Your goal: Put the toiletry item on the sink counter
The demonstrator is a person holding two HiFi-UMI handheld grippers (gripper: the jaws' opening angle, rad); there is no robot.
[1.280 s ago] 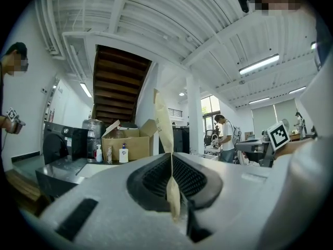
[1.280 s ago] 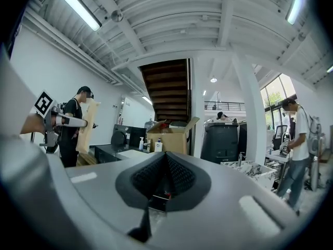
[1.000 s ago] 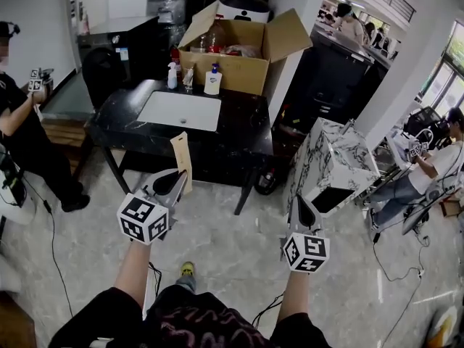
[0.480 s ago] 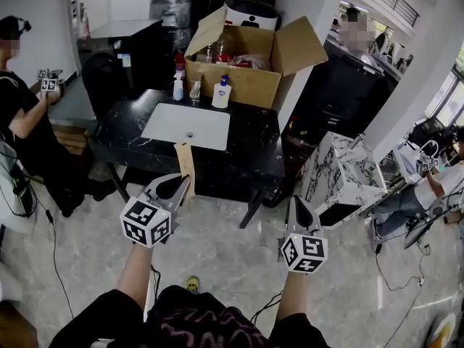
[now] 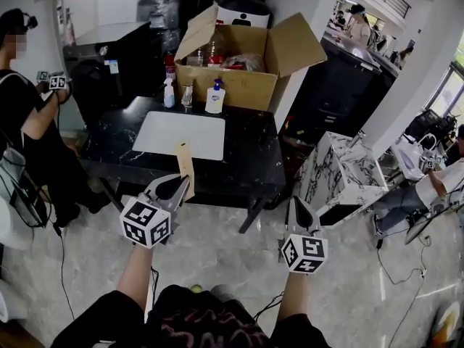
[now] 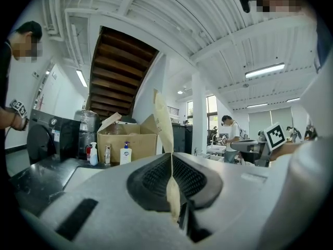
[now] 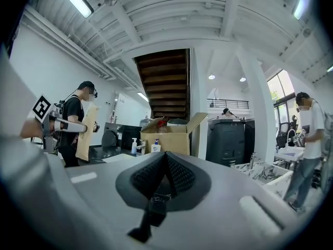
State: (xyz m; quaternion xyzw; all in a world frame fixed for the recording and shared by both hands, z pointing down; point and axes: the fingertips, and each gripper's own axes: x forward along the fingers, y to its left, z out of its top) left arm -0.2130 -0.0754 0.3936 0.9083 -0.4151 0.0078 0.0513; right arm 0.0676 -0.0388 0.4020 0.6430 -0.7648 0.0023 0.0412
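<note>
Left tool [image 5: 177,183] is clamped on a flat tan paper packet [image 5: 184,164], which stands upright mid-frame, just short of the black marble tabletop's [image 5: 246,151] near edge. Right tool [image 5: 299,206] is pinched together on nothing. The label on the white pump bottle [image 5: 214,98] by the open cardboard box [image 5: 246,85] is too small to read. There's bare stone right of the white sink basin [image 5: 181,135].

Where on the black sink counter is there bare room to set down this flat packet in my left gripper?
Roomiest for the packet is the bare counter right of the white basin, out to its right edge. A narrower strip lies left of the basin. The back edge is crowded: spray bottle and pump bottle stand before the cardboard box.
</note>
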